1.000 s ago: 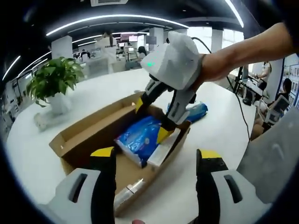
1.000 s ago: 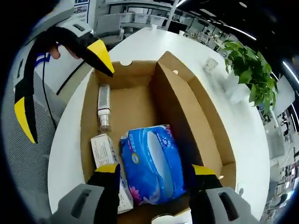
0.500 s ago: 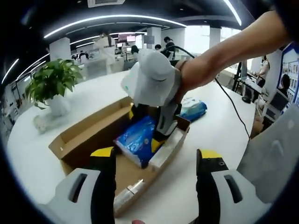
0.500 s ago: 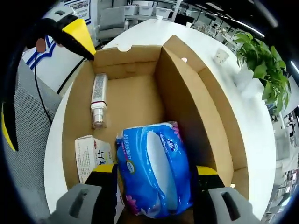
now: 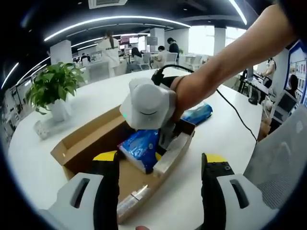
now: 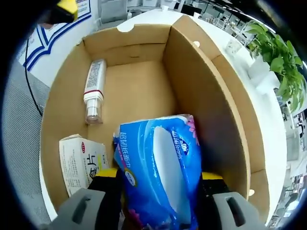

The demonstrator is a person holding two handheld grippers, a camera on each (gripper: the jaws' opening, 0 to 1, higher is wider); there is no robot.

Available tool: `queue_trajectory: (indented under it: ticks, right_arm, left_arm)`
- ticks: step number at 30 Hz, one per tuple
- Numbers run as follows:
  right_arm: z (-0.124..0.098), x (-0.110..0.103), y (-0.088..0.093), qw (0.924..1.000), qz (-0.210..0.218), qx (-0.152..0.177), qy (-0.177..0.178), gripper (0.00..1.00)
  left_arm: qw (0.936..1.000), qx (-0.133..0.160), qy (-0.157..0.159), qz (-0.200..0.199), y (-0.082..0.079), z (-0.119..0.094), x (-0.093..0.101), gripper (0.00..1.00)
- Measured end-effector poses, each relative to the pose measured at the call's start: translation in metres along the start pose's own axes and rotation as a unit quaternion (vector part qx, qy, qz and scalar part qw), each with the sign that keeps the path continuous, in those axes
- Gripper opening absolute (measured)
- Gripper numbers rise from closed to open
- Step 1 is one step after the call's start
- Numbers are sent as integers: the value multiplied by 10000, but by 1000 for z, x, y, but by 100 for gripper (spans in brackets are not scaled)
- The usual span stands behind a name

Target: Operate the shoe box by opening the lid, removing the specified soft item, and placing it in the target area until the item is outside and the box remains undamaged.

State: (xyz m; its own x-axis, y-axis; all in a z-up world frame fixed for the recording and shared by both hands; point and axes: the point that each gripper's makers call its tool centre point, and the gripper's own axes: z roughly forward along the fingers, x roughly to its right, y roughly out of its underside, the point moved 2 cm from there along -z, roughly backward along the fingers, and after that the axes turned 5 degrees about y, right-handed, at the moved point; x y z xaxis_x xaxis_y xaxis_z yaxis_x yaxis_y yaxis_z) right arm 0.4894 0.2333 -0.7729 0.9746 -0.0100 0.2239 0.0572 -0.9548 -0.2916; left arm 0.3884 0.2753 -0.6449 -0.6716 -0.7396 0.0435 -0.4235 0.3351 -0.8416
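1. Tissue pack (image 6: 160,175), blue and soft, lying in the open shoe box (image 6: 144,88) at the near end, set between the jaws of the right tongs (image 6: 158,191); jaws spread to either side of it, pads close against its flanks, firm closure impossible to tell.
2. Left tongs (image 5: 160,165) wide open and holding nothing, hovering just short of the box.
3. Best handled by squeezing gently across the pack's middle, then lifting straight up, clear of the cardboard walls, so as not to drag or crease them.
4. Just beside the pack, a small white carton (image 6: 81,163) against the box wall, likely to snag on the way out; worth keeping the jaw off it.
5. Farther in, a tube (image 6: 93,91) lying along the same wall, out of the way.
6. Beyond the box on the white counter (image 5: 91,103), a second blue pack (image 5: 196,113), a cable, and a potted plant (image 5: 50,86) well apart.
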Motion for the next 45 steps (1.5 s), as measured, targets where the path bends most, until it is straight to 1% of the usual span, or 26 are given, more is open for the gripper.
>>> queue_trajectory:
  ticks: [2, 4, 7, 11, 15, 17, 22, 30, 40, 45]
  right_arm:
    - [-2, -1, 0, 10000, 15, 43, 33, 57]
    - [-3, -1, 1, 9998, 133, 100, 55, 55]
    - [-3, -2, 1, 9997, 223, 95, 91, 51]
    - [-7, -5, 0, 9998, 144, 81, 118, 40]
    - [-14, -8, -3, 9995, 274, 154, 96, 36]
    - [-18, -8, -4, 9990, 365, 236, 141, 34]
    - [-31, -5, -11, 9976, 489, 441, 235, 33]
    - [-51, 2, -18, 9959, 461, 644, 441, 34]
    - [-72, -3, -24, 9950, 188, 760, 616, 34]
    - [-85, -3, -28, 9935, 157, 856, 737, 34]
  left_arm:
    - [10000, 2, -1, -11, 0, 0, -1, 68]
    - [10000, 16, -8, -23, -1, 0, -1, 68]
    - [10000, 4, -22, -22, -1, 1, -1, 68]
    - [10000, -73, -1, 12, 3, 1, 0, 68]
    - [9999, -100, -8, 24, 4, 1, 1, 67]
    - [9999, -138, -11, 28, 6, 1, 0, 67]
    - [9999, -156, -34, 28, 7, 1, 0, 67]
    - [9999, -159, -7, 38, 7, 1, 2, 67]
    - [9998, -188, 80, 77, 7, 2, 7, 67]
    - [9998, -188, 79, 64, 8, 2, 8, 67]
